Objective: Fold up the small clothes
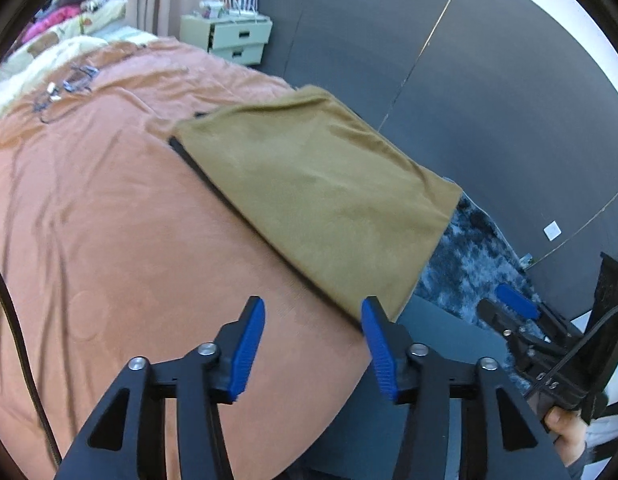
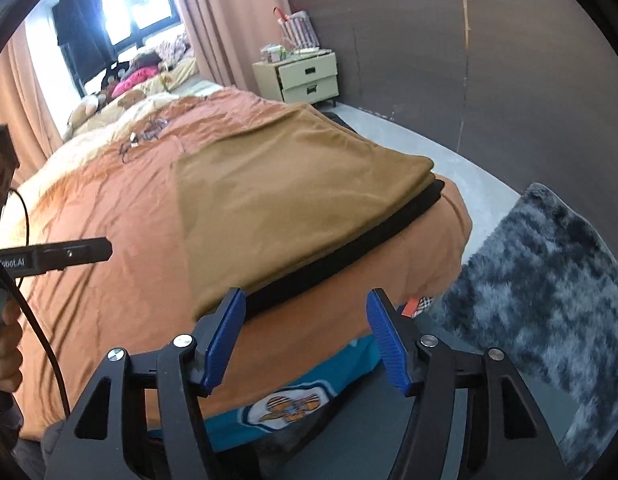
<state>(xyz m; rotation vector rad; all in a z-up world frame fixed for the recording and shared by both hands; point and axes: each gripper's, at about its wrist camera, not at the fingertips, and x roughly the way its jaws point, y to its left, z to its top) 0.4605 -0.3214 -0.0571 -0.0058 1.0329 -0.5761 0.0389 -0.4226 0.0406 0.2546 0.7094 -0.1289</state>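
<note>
A folded tan garment with a black band along one edge lies on the orange bedspread, near the bed's corner. It also shows in the right wrist view, with the black band facing me. My left gripper is open and empty, just short of the garment's near corner. My right gripper is open and empty, just short of the banded edge. In the left wrist view the right gripper shows at the lower right, off the bed.
The orange bedspread covers a bed with pillows and clothes at the far end. A cream nightstand stands by the dark wall. A shaggy grey rug lies on the floor to the right. Cables lie on the bed.
</note>
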